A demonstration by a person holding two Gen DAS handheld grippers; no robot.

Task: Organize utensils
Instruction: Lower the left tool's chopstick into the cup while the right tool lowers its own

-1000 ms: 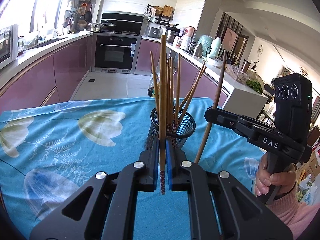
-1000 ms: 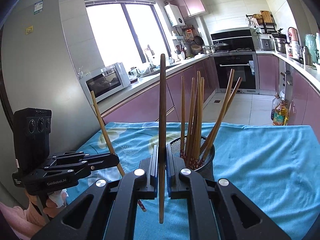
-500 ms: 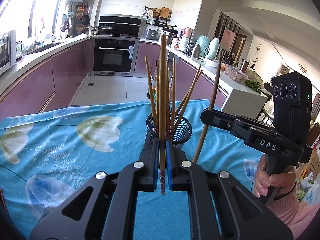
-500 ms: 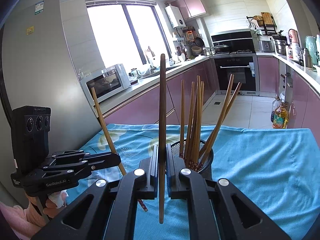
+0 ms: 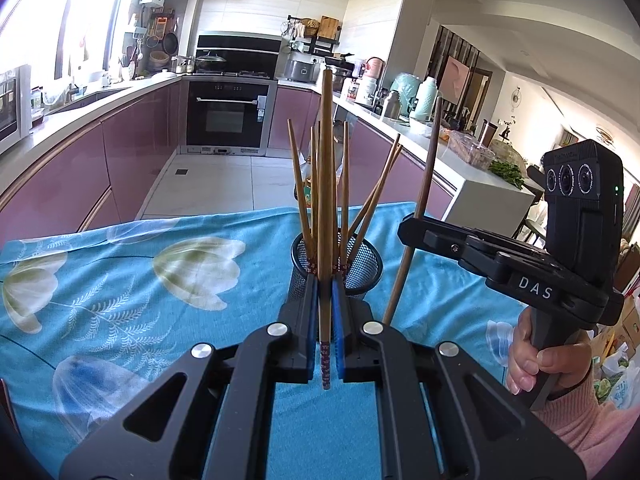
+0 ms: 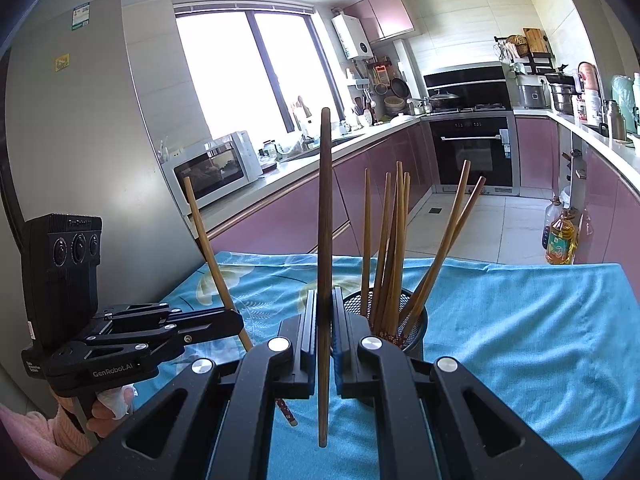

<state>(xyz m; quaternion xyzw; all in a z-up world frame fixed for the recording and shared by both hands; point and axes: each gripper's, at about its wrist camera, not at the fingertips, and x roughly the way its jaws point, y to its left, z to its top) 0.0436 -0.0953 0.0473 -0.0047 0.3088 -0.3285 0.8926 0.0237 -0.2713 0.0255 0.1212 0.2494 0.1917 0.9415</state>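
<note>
Both my grippers, left [image 5: 326, 308] and right [image 6: 325, 320], each clamping one chopstick, have edged closer to the holder [image 5: 362, 258], so drop-in looks imminent.

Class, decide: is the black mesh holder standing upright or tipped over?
Upright: the mesh holder sits on the blue cloth, opening upward, chopsticks standing inside.

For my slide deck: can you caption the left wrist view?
Left gripper clamps a light chopstick upright before the mesh holder; right gripper holds a dark chopstick alongside.
</note>
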